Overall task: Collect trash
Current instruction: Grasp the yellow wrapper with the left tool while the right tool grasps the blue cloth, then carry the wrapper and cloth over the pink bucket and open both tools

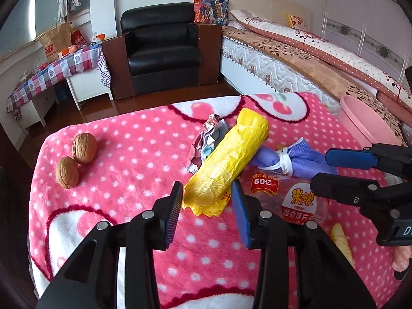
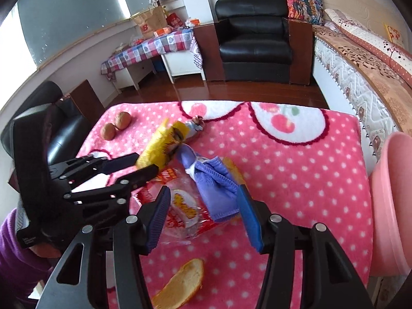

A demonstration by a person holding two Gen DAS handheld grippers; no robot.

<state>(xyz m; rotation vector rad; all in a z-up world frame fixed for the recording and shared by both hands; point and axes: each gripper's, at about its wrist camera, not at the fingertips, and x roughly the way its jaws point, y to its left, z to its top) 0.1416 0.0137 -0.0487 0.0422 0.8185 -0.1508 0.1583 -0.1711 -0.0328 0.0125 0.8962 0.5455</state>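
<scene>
**Two open hand-held grippers close on the trash pile**

Two hand-held grippers point down at a cluster of rubbish on the pink polka-dot blanket that covers the counter. The left hand-held gripper is nearest the yellow bag roll. The roll's long axis runs away from it, slanting up and to the right in the left wrist view, so the roll lies nearly end-on. Its near, loose end sits in the gap between the fingers. The jaws stand wide apart, and neither pad appears to press on the plastic, so nothing is held. Closing here would, I judge, pinch only the flimsy tail of the roll; a firmer bite lies further along its body.

The right hand-held gripper hovers over the purple cloth, which is tied with a white string and lies partly on a clear snack wrapper. The cloth's loose corner hangs between the jaws, closer to the right-hand pad. These jaws are also parted and grip nothing.

Behind the roll lies a crumpled foil wrapper. Two walnuts sit well apart to the left, and a slice of bread lies near the counter's front. A pink basin stands just beside the counter's right edge, likely where the trash will go.
</scene>
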